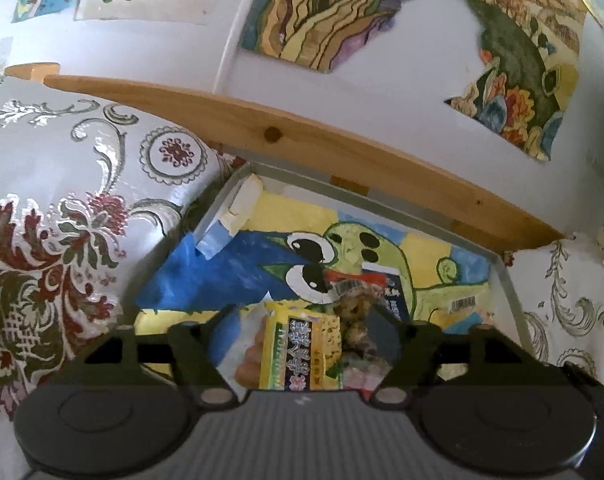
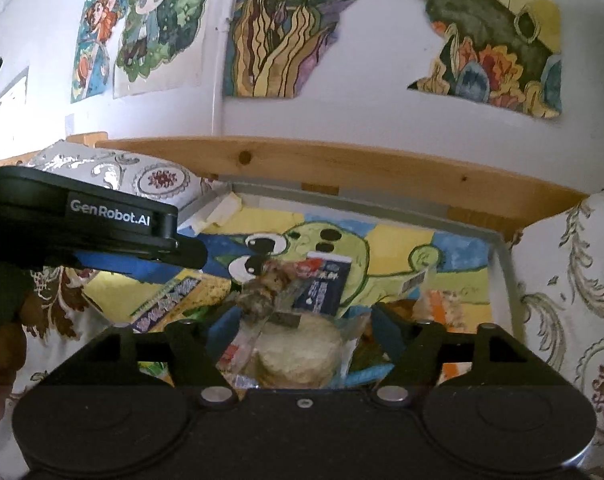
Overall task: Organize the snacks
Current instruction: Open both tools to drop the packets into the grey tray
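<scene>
Snacks [image 2: 297, 344] crowd the tray [image 2: 502, 256] between patterned cushions [image 1: 61, 200]. My right fingers [image 2: 221, 332] spread around a round cracker pack [image 2: 297, 350]; my left fingers [image 1: 386, 332] spread around a yellow packet [image 1: 297, 352].

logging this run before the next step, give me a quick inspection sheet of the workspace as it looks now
surface: shallow grey-rimmed tray lined with a painted cartoon-turtle sheet, sitting on patterned fabric.
job's things: yellow snack packet between the left fingers; clear pack of round pale cakes between the right fingers; dark blue packet and a brown lumpy snack further back in the tray.
clutter: loose tape bits at the tray's far left corner.
grippers: left gripper and right gripper both spread wide around packets; grip cannot be told.
cables: nothing seen.
surroundings: wooden rail, white wall with drawings, embroidered cushion.
</scene>
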